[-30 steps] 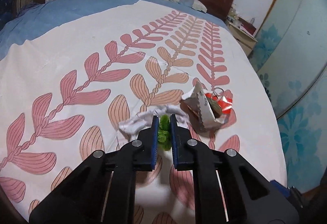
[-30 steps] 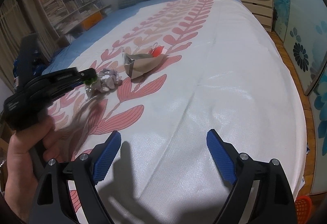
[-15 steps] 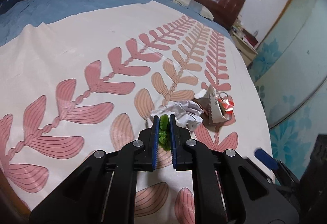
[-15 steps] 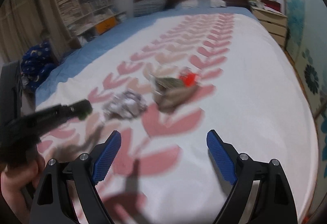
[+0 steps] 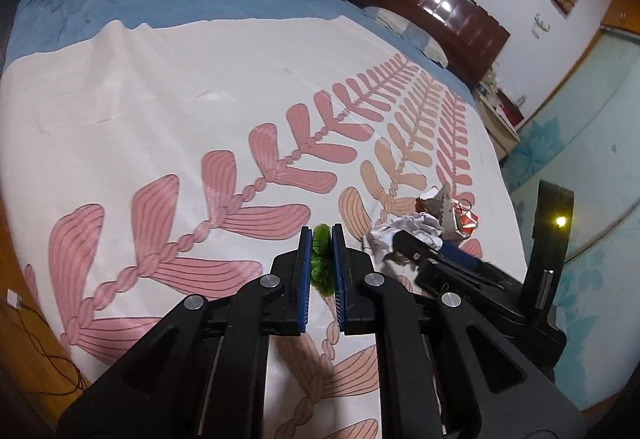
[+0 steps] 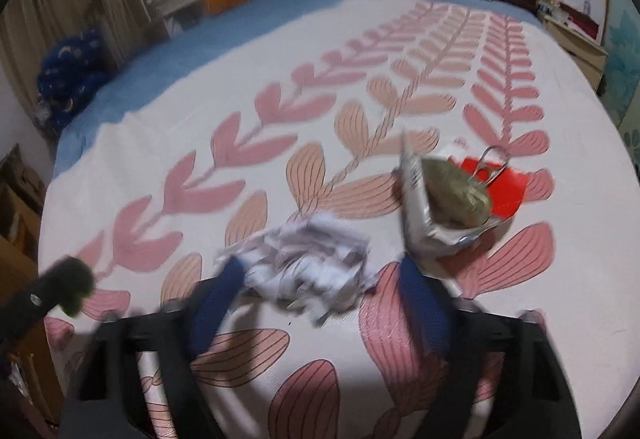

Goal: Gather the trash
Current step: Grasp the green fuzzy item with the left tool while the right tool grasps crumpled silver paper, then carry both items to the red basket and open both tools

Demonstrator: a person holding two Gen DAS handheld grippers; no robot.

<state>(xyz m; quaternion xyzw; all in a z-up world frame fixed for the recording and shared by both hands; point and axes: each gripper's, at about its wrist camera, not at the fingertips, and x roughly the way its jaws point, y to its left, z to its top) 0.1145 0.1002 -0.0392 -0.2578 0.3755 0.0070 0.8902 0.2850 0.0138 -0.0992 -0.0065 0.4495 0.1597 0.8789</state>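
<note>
My left gripper [image 5: 321, 239] is clamped nearly closed on a small green fuzzy scrap [image 5: 321, 259], which pokes out past the tips of its blue pads [image 5: 305, 279] and hangs down between them; I hold it above the bedspread [image 5: 160, 111], cream with pink leaf sprays, and nothing else touches it. Ahead and to the right of that gripper lies the crumpled white paper [image 5: 408, 229], and just beyond the paper sits a torn foil packet [image 5: 444, 205] with a bit of red wrapper [image 5: 466, 217] against it. From the right wrist camera the left gripper shows at the far left edge, its green scrap [image 6: 76, 285] a dark blur. My right gripper [image 6: 320, 281] sits straddling the crumpled paper [image 6: 304, 263]: its jaws have just been closing and stand about half open, with the wad between the blue pads [image 6: 218, 303]. The left pad looks to meet the paper's edge, but the frame is smeared and I cannot tell whether either pad presses on it. Just ahead and right of the right pad stands the torn packet [image 6: 436, 199], open side up, with something olive-brown inside; behind it lies the red wrapper [image 6: 500, 185] with a wire clip [image 6: 494, 165] on it.
</note>
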